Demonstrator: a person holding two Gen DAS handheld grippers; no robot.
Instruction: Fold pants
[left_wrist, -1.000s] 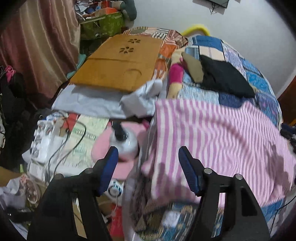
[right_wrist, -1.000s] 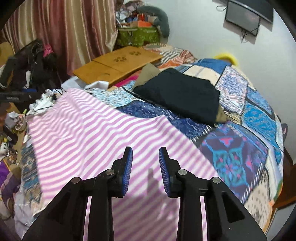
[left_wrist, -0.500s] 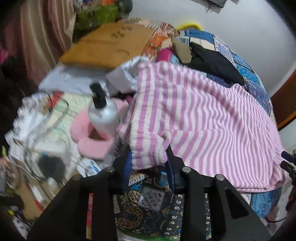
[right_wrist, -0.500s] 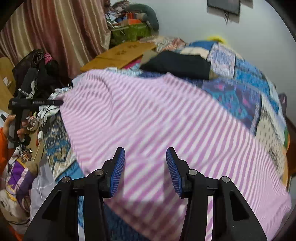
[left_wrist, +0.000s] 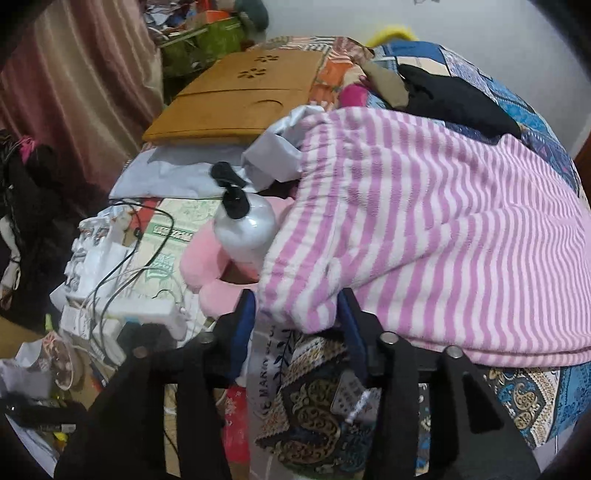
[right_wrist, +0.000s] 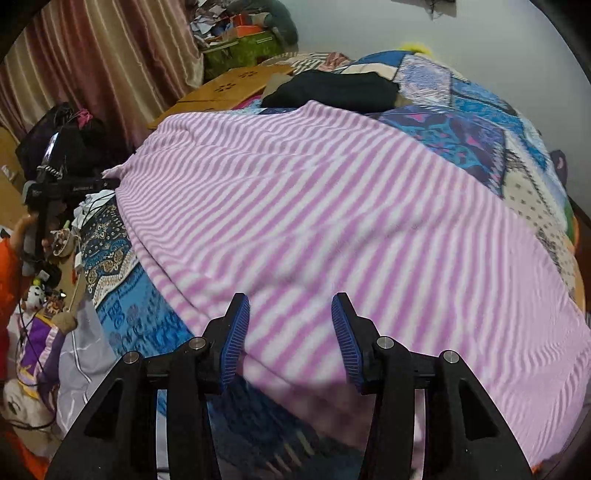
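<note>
The pink-and-white striped fleece pants (left_wrist: 424, 221) lie spread over the patchwork quilt (left_wrist: 524, 398). In the left wrist view one bunched corner of them hangs at the bed's edge between the fingers of my left gripper (left_wrist: 297, 314). Its jaws are opening and the cloth sits loosely in the gap. In the right wrist view the pants (right_wrist: 314, 203) fill the middle. My right gripper (right_wrist: 290, 332) hovers open over their near edge, nothing pinched. Far left there, a hand (right_wrist: 26, 229) holds the left gripper (right_wrist: 48, 192).
Beside the bed stand a white pump bottle (left_wrist: 245, 225), a pink plush (left_wrist: 207, 266) and tangled cables (left_wrist: 122, 266). A wooden lap tray (left_wrist: 236, 96) and folded black clothes (left_wrist: 454, 96) lie at the far end of the quilt. Curtains (right_wrist: 92, 55) hang at the left.
My left gripper dropped onto the pants' corner, closed on it, and now stands wider. My right gripper slid across to the pants' near edge and its jaws spread.
</note>
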